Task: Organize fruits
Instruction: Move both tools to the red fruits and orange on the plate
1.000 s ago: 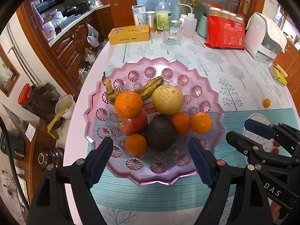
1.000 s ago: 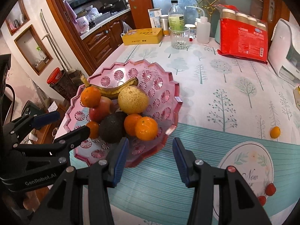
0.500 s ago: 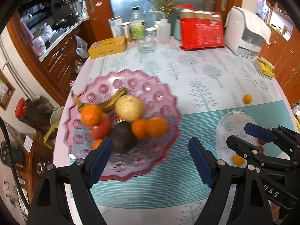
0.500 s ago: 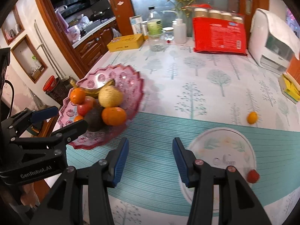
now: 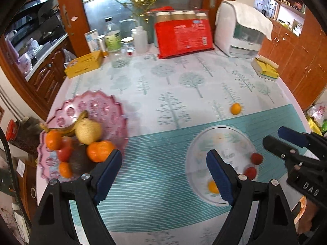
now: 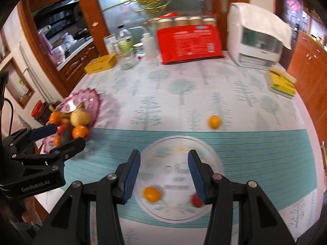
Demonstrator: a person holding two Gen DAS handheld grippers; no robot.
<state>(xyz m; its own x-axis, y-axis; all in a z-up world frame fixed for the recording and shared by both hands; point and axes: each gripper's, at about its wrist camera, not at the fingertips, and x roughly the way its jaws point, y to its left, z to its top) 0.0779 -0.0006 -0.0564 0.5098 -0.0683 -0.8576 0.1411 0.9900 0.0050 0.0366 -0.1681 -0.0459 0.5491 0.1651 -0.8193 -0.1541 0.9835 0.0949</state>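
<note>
Both grippers are hanging empty, jaws spread wide. The right gripper (image 6: 164,171) is hovering over the small white plate (image 6: 212,159), probably lining up on the small orange fruit (image 6: 151,194) and red fruit (image 6: 196,201) sitting there. Another small orange fruit (image 6: 214,121) is lying loose beyond it. The left gripper (image 5: 161,171) is waiting near the pink fruit tray (image 5: 96,106) at far left, where the banana (image 5: 67,127) is lying with its long axis running left to right.

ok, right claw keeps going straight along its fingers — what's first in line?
Probably the white plate lying between its open fingers. The right claw points down at it; the small orange fruit and red fruit sit nearer, off-centre. Depth is uncertain.
</note>
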